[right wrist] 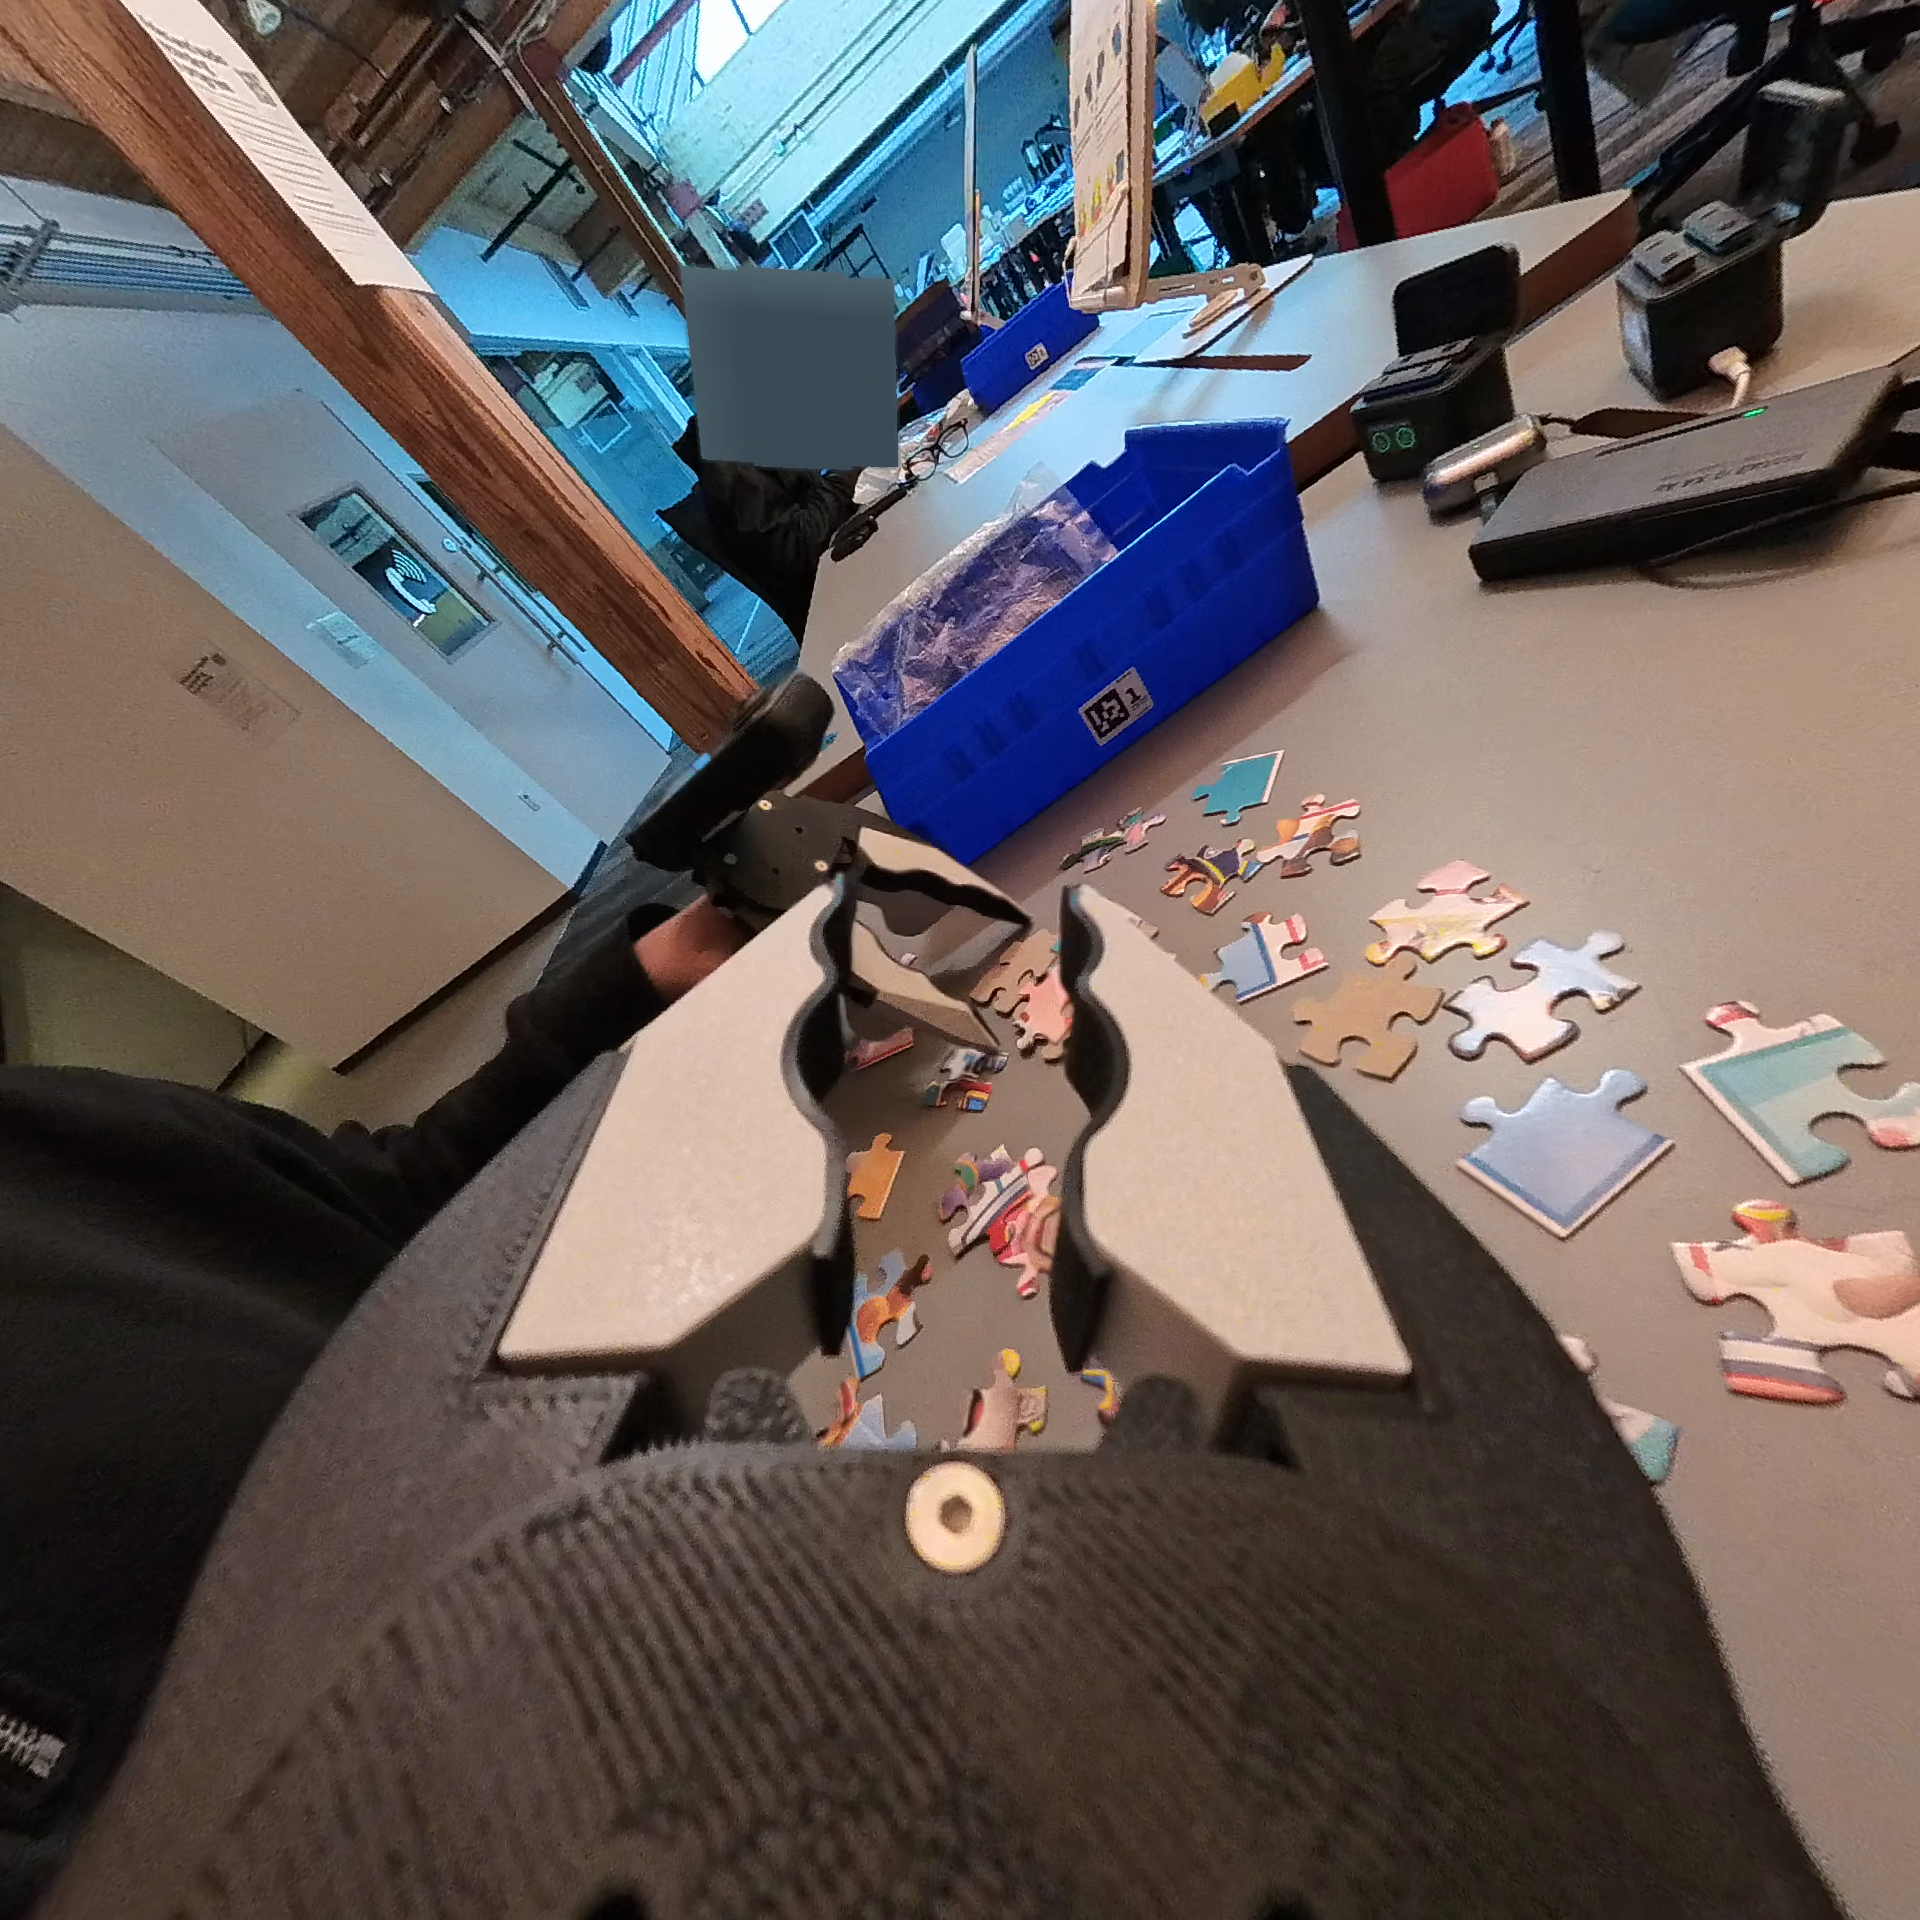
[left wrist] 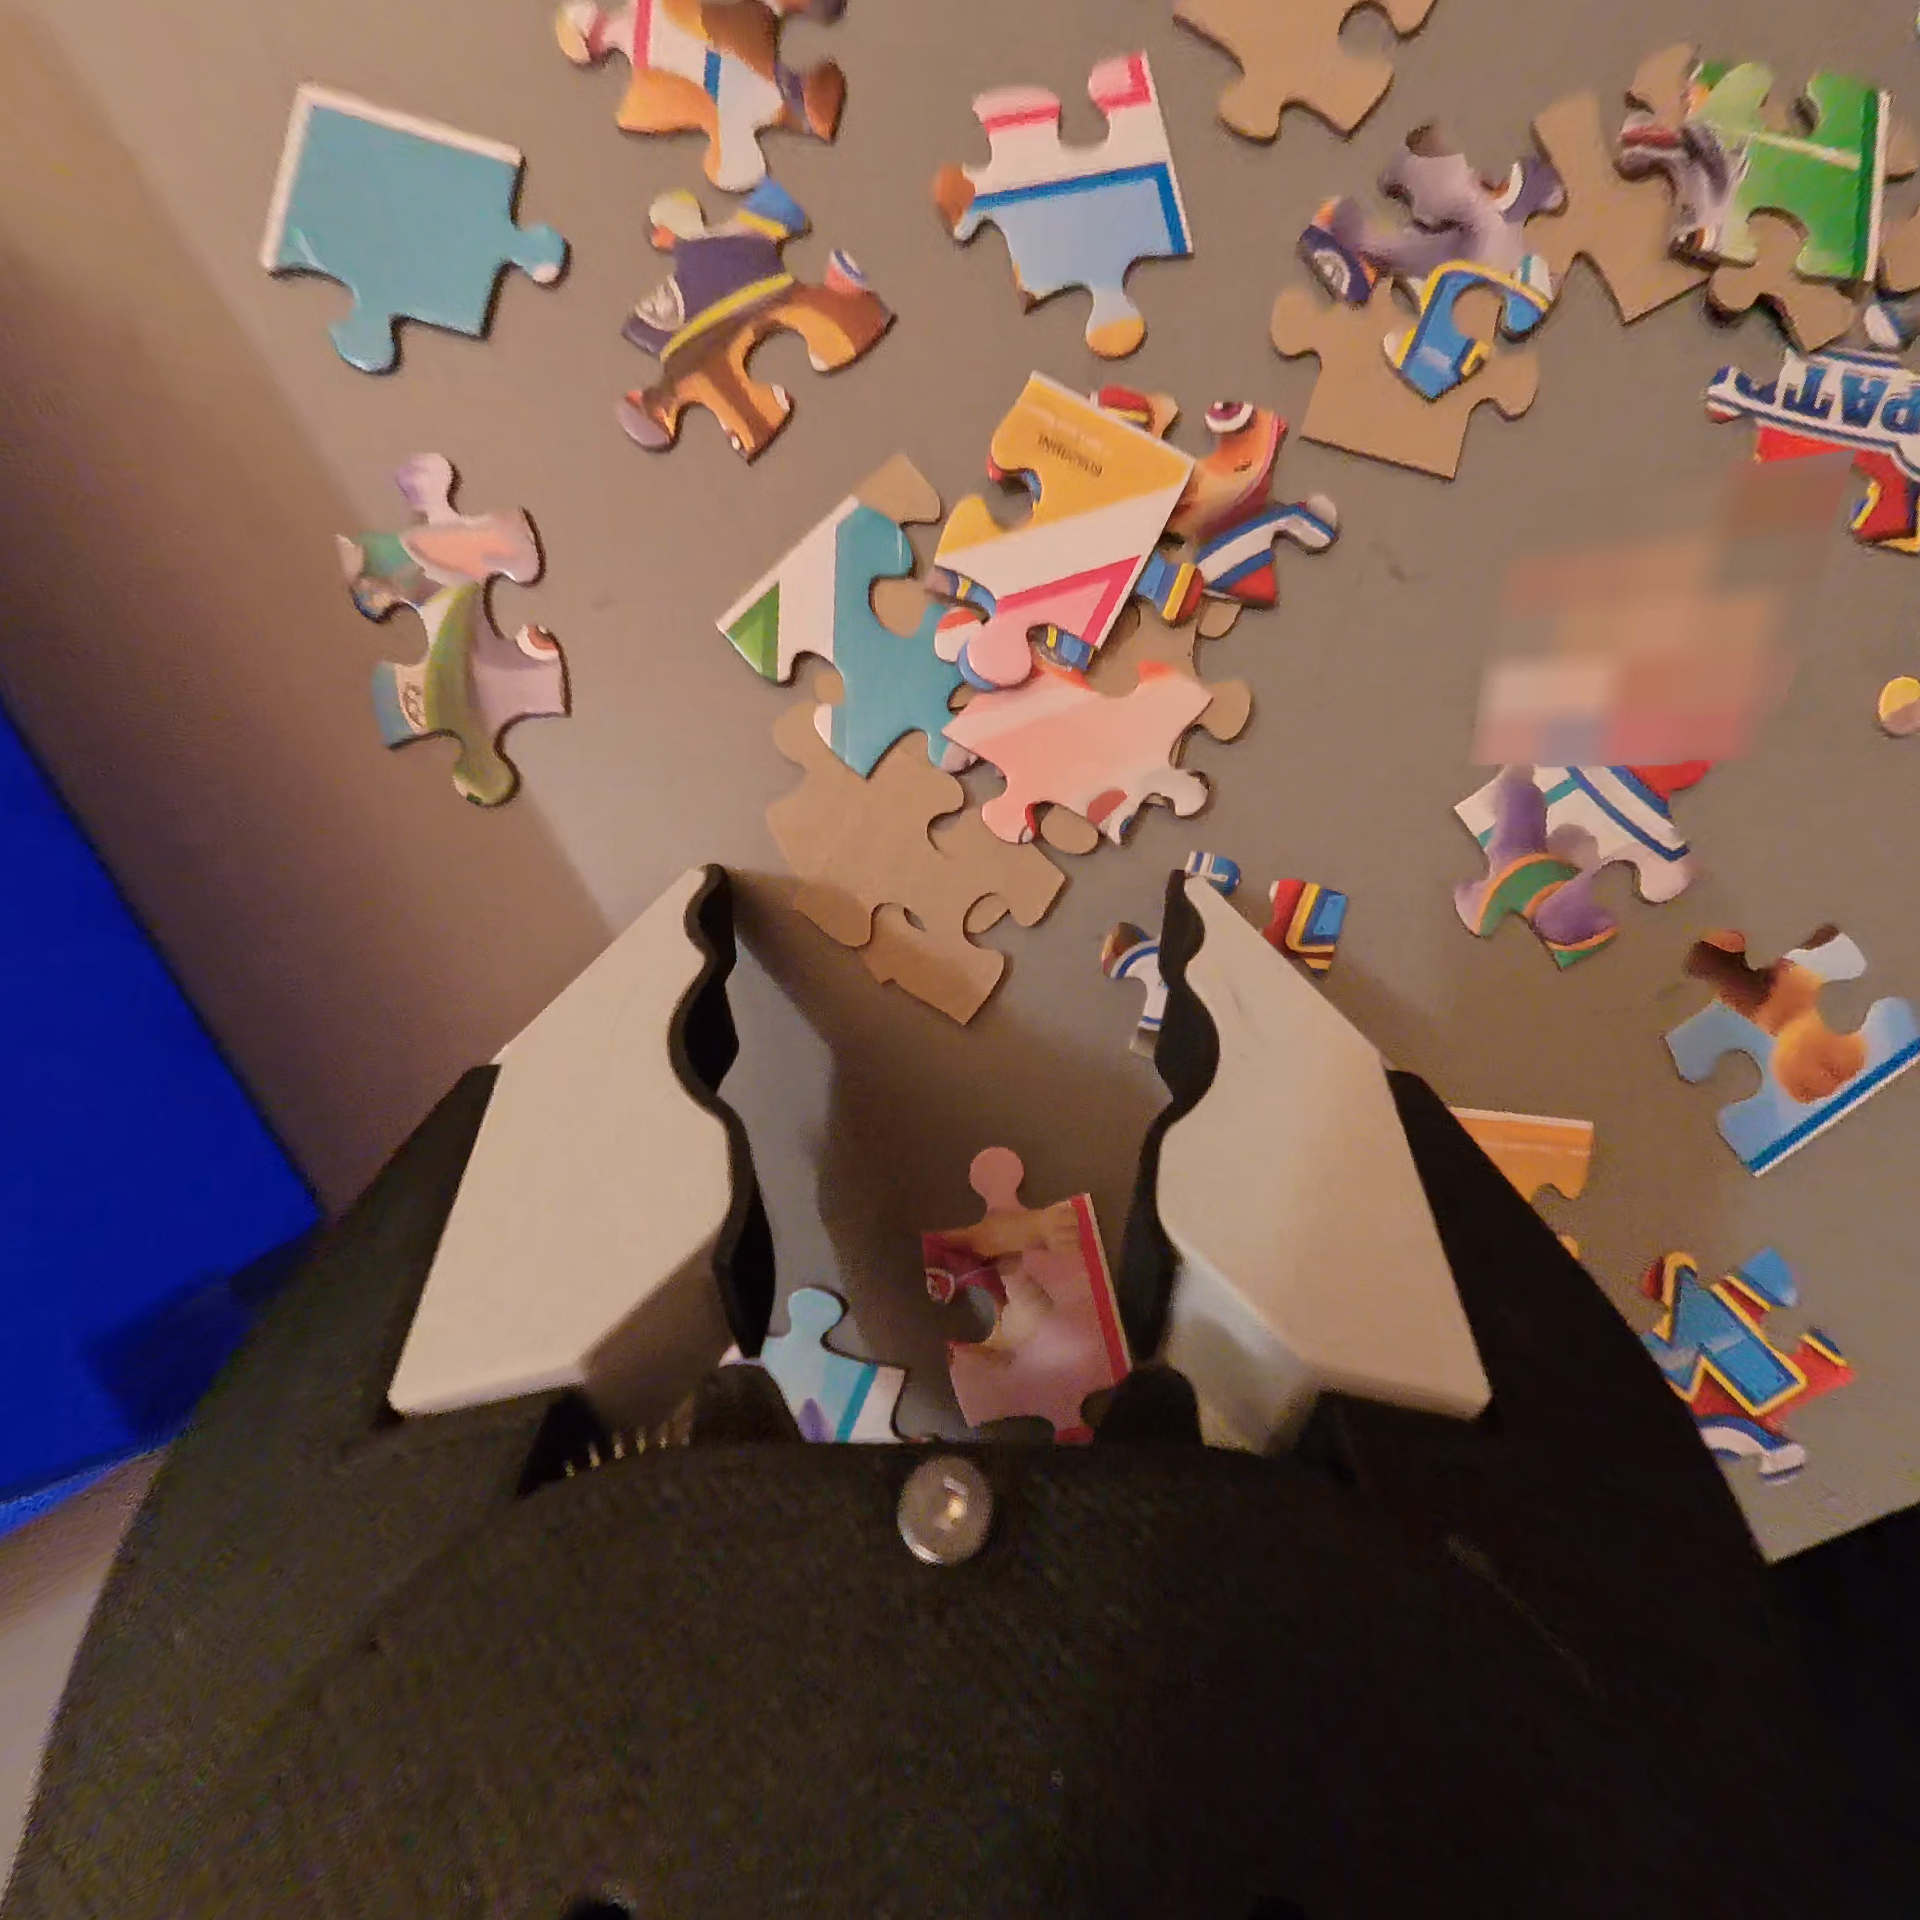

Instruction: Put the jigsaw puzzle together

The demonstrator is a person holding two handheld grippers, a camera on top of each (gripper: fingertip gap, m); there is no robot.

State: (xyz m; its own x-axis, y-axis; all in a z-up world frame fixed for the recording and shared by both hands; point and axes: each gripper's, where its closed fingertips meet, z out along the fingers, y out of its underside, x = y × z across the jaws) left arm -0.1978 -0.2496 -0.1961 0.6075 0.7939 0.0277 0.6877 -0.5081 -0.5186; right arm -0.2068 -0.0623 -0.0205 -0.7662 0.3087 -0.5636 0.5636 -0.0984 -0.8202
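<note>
Left gripper (left wrist: 945, 914): fingers spread wide, nothing between the pads, above the grey table (left wrist: 665, 582). Nearest: a face-down brown puzzle piece (left wrist: 914, 883) just beyond the fingertips; a pink piece (left wrist: 1039, 1309) lies below the jaws. Right gripper (right wrist: 945, 935): fingers partly apart, gripping nothing, over scattered pieces (right wrist: 997, 1205). Blue bin (right wrist: 1091, 644) stands far left.

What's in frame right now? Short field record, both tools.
surface: grey table
left tool: open, nothing held, above a face-down brown piece
right tool: open, nothing held, raised over the table, pointing toward the left tool
pieces: loose puzzle pieces, mostly picture side up, some overlapping in a central pile
bin: blue bin beyond the pieces, holding a crumpled plastic bag
background: black devices farther along the table
</note>
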